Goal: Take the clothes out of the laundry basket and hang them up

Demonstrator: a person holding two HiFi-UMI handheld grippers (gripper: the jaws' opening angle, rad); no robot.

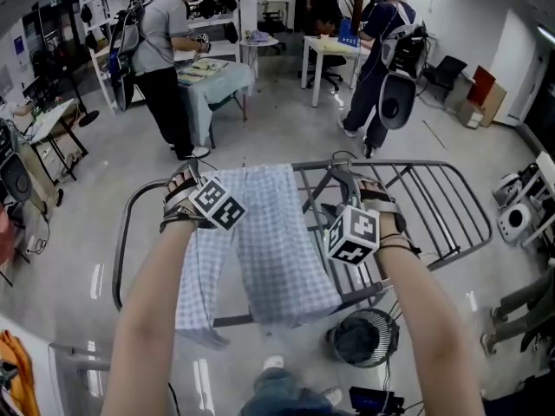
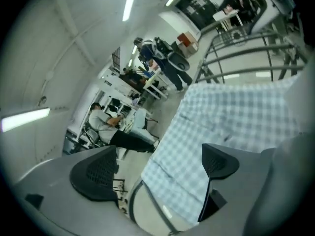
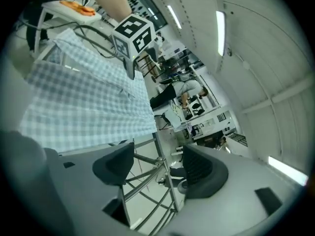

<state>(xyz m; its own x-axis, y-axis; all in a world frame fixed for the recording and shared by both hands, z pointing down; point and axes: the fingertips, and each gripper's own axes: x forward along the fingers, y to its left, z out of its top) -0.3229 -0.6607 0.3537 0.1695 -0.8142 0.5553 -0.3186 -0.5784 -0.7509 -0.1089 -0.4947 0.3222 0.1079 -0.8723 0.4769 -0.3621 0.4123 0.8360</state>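
Bright ceiling strips, fisheye-warped edges

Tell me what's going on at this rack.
A person with a gripper in each hand stands at a grey metal drying rack with a light blue checked cloth draped over it. The left gripper and right gripper hover above it, jaws apart, gripping nothing. The cloth hangs free.

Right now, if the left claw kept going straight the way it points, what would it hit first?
Most likely the checked cloth draped over the drying rack: its edge sits straight ahead of the open left claw. Depth is unclear; just beside that edge, only floor lies beyond.
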